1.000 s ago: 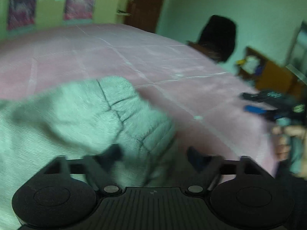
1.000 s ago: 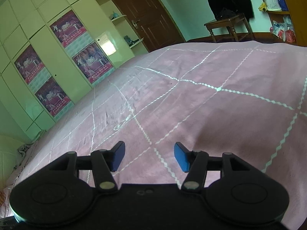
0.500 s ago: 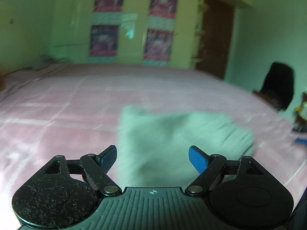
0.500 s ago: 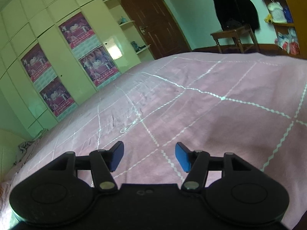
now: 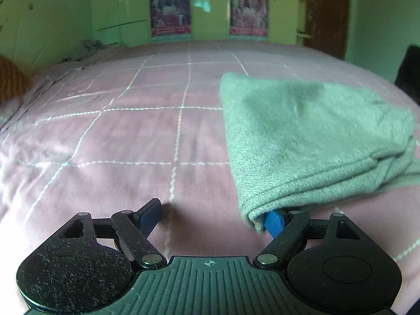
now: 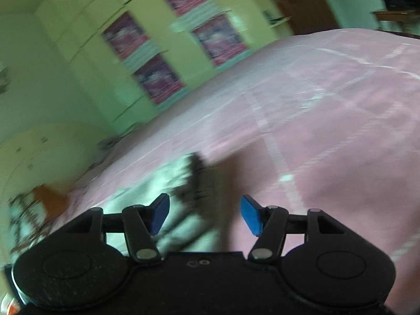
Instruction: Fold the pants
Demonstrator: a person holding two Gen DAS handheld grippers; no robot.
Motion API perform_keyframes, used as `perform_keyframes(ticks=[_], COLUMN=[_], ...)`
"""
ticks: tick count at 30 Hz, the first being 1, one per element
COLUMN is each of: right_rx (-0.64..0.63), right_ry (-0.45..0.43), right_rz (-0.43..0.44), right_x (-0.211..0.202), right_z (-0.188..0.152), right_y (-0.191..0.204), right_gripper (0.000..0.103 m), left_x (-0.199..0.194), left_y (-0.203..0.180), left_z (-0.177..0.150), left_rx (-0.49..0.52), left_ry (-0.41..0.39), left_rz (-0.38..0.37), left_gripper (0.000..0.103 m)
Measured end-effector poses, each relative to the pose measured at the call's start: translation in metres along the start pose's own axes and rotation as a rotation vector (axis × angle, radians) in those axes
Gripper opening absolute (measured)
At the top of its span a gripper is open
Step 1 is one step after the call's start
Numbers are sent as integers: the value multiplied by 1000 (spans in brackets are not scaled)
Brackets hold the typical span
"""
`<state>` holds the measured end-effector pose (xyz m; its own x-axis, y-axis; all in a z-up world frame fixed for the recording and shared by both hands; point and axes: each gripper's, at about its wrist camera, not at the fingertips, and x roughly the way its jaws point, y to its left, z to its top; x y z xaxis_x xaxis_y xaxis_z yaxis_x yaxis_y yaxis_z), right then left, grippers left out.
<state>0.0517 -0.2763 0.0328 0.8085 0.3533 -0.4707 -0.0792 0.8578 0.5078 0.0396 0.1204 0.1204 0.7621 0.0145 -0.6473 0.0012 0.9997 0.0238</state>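
Left wrist: left tongs spread wide, holding nothing; folded pants on pink bed, corner draped over right pad. Snag risk on withdrawal. Right wrist: right tongs agape, empty; view blurred.

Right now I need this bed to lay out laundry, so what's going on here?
A person with a gripping tool in each hand is folding pants on the pink bedspread. The grey-green pants lie as a folded bundle. The left tool is open, its right finger's tip tucked under the bundle's near corner. The right tool is open and holds nothing; its view is blurred, with pale fabric and something dark ahead.
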Motion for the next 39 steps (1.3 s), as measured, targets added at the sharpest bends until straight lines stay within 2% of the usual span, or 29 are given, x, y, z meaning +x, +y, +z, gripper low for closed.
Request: perform_keyframes(ticks=[3, 5, 7, 9, 11, 12, 13, 16, 17, 19, 20, 21, 22, 23, 24, 26, 29, 33, 34, 35, 37, 39], right_rx=[-33, -45, -63, -75, -92, -102, -110, -120, -115, -88, -36, 4, 3, -6, 9, 74, 151, 196, 190, 165, 102, 30], right_ry=[53, 74, 108, 145, 160, 161, 139, 52, 61, 172, 208, 197, 166, 145, 137, 166, 226, 246, 256, 260, 256, 210], right_rz=[19, 27, 21, 0, 6, 11, 21, 59, 47, -28, -9, 18, 16, 14, 28, 54, 28, 37, 26, 1, -13, 35], right_x=[21, 34, 48, 63, 72, 72, 68, 42, 41, 55, 57, 51, 40, 31, 23, 23, 42, 69, 77, 81, 83, 70], right_z=[2, 1, 0, -3, -3, -7, -5, 1, 0, -10, -13, -13, -14, -15, -17, -22, -25, -23, -20, -17, -9, 0], right_y=[21, 30, 37, 44, 50, 56, 60, 67, 64, 50, 40, 35, 36, 37, 36, 29, 19, 22, 25, 31, 46, 65], right_gripper=[58, 56, 54, 47, 20, 17, 14, 14, 15, 19, 23, 26, 39, 60, 66, 66, 66, 65, 57, 42, 37, 35], left_x=[0, -2, 7, 11, 2, -3, -4, 6, 14, 16, 14, 12, 11, 12, 14, 19, 21, 18, 20, 22, 25, 24], left_y=[-1, 2, 1, 1, 5, 9, 10, 6, 4, 2, 3, 5, 6, 7, 7, 6, 4, -1, -4, -4, -2, -2], left_z=[-3, -4, -2, -3, -3, -3, -2, -3, -3, -3, -3, -3, -3, -3, -3, -3, -3, -2, -2, -2, -2, -2], left_rx=[-22, -57, -76, -76, -107, -129, -136, -122, -114, -106, -110, -122, -133, -139, -141, -131, -122, -84, -70, -71, -97, -92], left_ry=[-31, -55, -53, -52, -108, -131, -134, -84, -42, -42, -48, -56, -65, -69, -65, -52, -50, -56, -52, -45, -44, -55], left_rz=[1, -29, -34, -27, -37, -46, -25, -17, -20, -10, -15, -26, -37, -45, -44, -37, -36, -73, -31, 7, 19, 24], left_gripper=[81, 81, 81, 81, 77, 76, 76, 76, 76, 76, 76, 76, 76, 76, 76, 76, 76, 76, 76, 76, 76, 76])
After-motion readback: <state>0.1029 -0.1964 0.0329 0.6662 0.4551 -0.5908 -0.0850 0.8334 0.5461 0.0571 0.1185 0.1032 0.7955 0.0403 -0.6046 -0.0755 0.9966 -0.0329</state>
